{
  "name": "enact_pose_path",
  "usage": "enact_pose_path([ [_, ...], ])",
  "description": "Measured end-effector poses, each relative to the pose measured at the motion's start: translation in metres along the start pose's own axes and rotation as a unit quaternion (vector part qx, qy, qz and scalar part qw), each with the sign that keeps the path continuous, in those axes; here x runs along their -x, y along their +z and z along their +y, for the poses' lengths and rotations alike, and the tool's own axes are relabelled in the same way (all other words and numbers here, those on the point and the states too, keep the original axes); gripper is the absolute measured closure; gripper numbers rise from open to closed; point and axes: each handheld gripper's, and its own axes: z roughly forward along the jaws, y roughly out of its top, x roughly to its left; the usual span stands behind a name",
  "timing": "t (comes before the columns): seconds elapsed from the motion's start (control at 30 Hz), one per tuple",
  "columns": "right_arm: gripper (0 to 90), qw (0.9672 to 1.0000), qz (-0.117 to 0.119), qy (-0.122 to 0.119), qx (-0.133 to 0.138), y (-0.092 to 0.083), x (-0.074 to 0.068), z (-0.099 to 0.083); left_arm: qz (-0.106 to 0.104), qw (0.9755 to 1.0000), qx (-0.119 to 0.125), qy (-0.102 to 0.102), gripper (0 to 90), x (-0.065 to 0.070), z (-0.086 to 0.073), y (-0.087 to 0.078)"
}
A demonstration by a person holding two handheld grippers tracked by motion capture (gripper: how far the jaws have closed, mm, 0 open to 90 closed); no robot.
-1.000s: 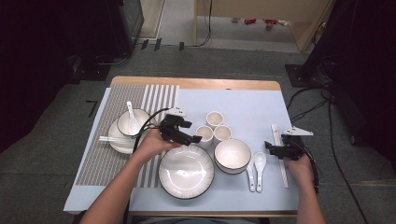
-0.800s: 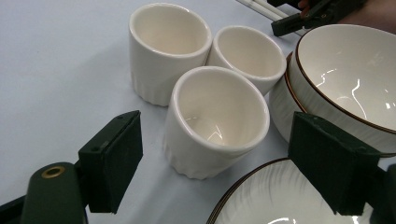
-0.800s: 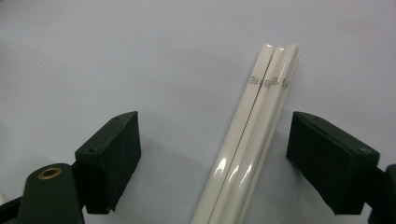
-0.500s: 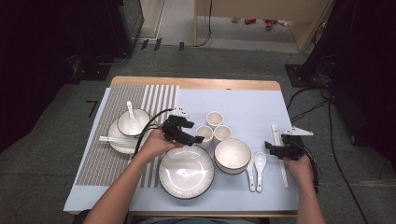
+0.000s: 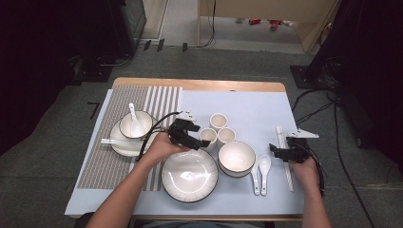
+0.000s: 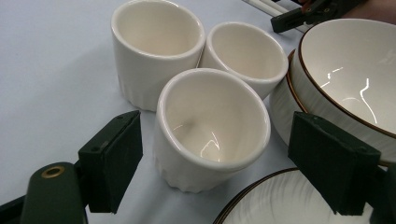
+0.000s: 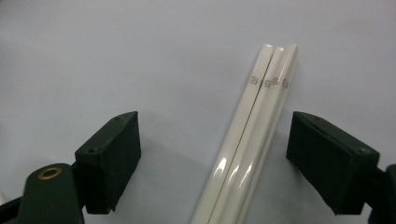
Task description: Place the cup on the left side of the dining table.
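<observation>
Three small white cups stand together mid-table: a near cup, one beside it, and a far one. My left gripper is open around the near cup, with both pads a little clear of its sides. At the right, a bundle of white chopsticks lies on the pale blue cloth. My right gripper is open low over the chopsticks, which lie nearer its right jaw and are not gripped.
A brown-rimmed white bowl sits right of the cups and a large plate in front of them. Two white spoons lie beside the bowl. On the striped mat at left are a plate with a bowl, spoon and chopsticks.
The left gripper has shifted only slightly by the near cup, jaws still wide. The right hand has kept still.
</observation>
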Motion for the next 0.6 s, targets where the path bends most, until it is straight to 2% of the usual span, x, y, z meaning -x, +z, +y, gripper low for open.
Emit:
enact_pose_path([
  [0.17, 17.3, 1.0, 0.0, 0.0, 0.0, 0.0, 0.0, 0.0, -0.005, 1.0, 0.001, 0.001, 18.4, 0.0, 0.001, 0.003],
  [0.27, 17.3, 1.0, 0.0, 0.0, 0.0, 0.0, 0.0, 0.0, -0.008, 1.0, 0.001, -0.005, 18.4, -0.001, 0.001, 0.007],
  [0.6, 17.3, 1.0, -0.001, 0.001, 0.0, 0.0, 0.0, 0.0, -0.001, 0.9998, -0.02, -0.001, 18.4, 0.0, 0.0, 0.019],
])
